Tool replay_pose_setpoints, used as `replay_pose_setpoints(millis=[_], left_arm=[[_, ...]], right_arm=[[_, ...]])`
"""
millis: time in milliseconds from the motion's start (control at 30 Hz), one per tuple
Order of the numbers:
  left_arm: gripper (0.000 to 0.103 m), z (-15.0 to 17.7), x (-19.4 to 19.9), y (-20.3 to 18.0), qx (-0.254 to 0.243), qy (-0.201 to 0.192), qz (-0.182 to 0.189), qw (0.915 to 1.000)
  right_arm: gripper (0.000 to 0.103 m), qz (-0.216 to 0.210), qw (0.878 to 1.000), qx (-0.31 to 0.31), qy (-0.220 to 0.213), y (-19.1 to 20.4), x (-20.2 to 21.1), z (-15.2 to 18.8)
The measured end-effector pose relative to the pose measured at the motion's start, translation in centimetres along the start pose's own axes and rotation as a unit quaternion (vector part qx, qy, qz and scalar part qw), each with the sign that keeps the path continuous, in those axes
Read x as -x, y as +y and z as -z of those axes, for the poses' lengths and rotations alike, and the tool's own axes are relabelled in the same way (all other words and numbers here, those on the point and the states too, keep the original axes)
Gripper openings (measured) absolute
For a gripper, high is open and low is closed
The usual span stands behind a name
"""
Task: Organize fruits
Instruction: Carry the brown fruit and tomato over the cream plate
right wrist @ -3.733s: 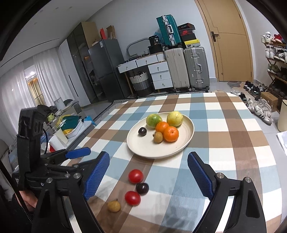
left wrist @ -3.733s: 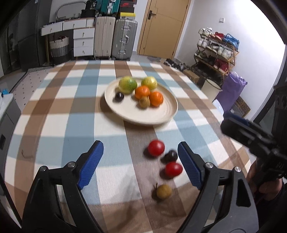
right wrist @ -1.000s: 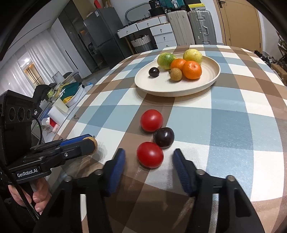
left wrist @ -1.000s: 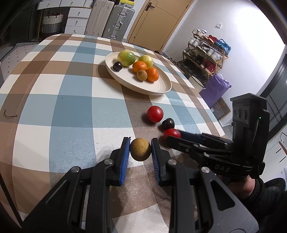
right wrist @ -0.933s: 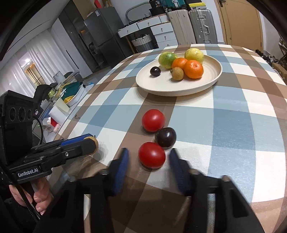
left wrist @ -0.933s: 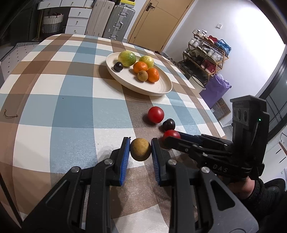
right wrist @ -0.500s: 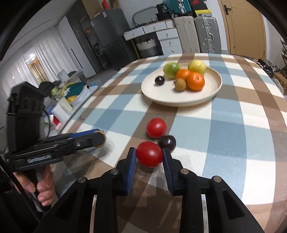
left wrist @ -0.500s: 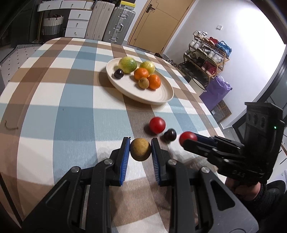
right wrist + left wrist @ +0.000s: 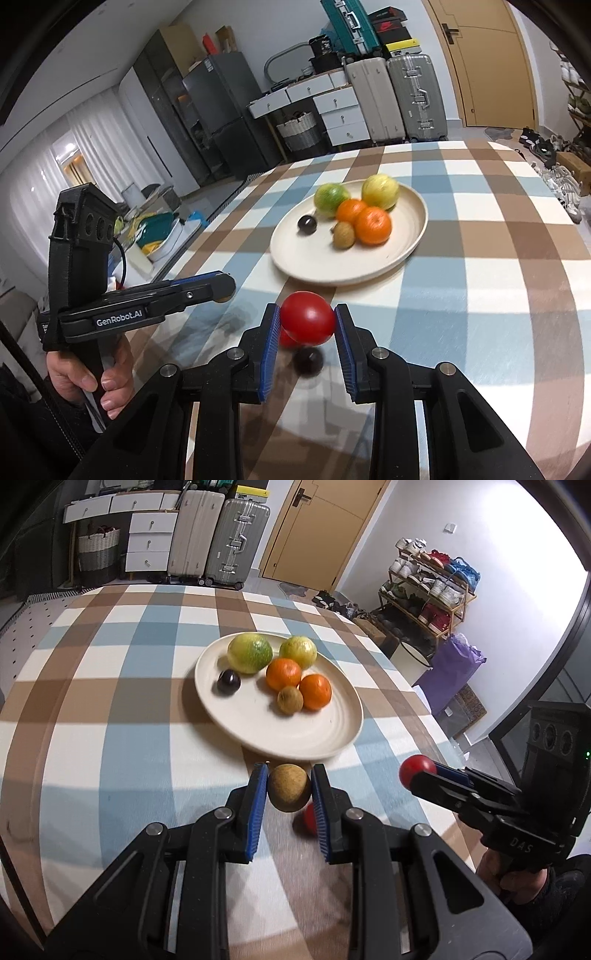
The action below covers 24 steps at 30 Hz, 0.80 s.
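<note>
The table (image 9: 92, 709), covered in a blue, brown and white check cloth, carries a cream plate (image 9: 295, 734) toward its far middle, and this plate appears to be the place where the loose fruit is to go. The plate holds two green-yellow citrus fruits at its far side, two oranges, a small brown fruit and a dark plum, all grouped toward the far half; its near half is bare, so the judged best practice is to lower each carried fruit onto that bare part and part the tongs only once the fruit rests on the plate, to prevent rolling. The left gripper (image 9: 289, 790) is clamped on a brown fruit (image 9: 289, 787), held above the cloth just short of the near rim of the plate. The right gripper (image 9: 306, 325) is clamped on a red tomato (image 9: 307, 316), also held above the cloth near the plate. Bring the two in one at a time to avoid the tools colliding. A second tomato (image 9: 284, 338) and a dark plum (image 9: 308, 360) lie on the cloth beneath the held tomato, partly covered by it and blurred. The plate and its fruit are motion-blurred in both views.
</note>
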<state>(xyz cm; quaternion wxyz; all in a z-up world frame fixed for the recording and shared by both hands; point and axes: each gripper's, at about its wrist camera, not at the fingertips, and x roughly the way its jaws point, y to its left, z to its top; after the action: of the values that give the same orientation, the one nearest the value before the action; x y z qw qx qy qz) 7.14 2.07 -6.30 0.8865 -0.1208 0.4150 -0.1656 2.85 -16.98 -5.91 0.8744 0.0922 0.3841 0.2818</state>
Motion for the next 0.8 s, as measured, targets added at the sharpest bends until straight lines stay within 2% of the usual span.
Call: replay_pose_setpoints(millis=[467,800], left_arm=[[0.021,-6.3,-5.7,0.5,-0.004,0.015,-0.03,0.9994],[0.021,-8.5,-9.2,1.8,0.005,0.031,-0.037,0.9988]], right_arm=[[0.03,0.006,1.0,-0.002,-0.005,-3.4,-2.6,-5.4],[0.03,0.033,0.999,-0.004,0.016,-5.8,-6.5,-8.0]])
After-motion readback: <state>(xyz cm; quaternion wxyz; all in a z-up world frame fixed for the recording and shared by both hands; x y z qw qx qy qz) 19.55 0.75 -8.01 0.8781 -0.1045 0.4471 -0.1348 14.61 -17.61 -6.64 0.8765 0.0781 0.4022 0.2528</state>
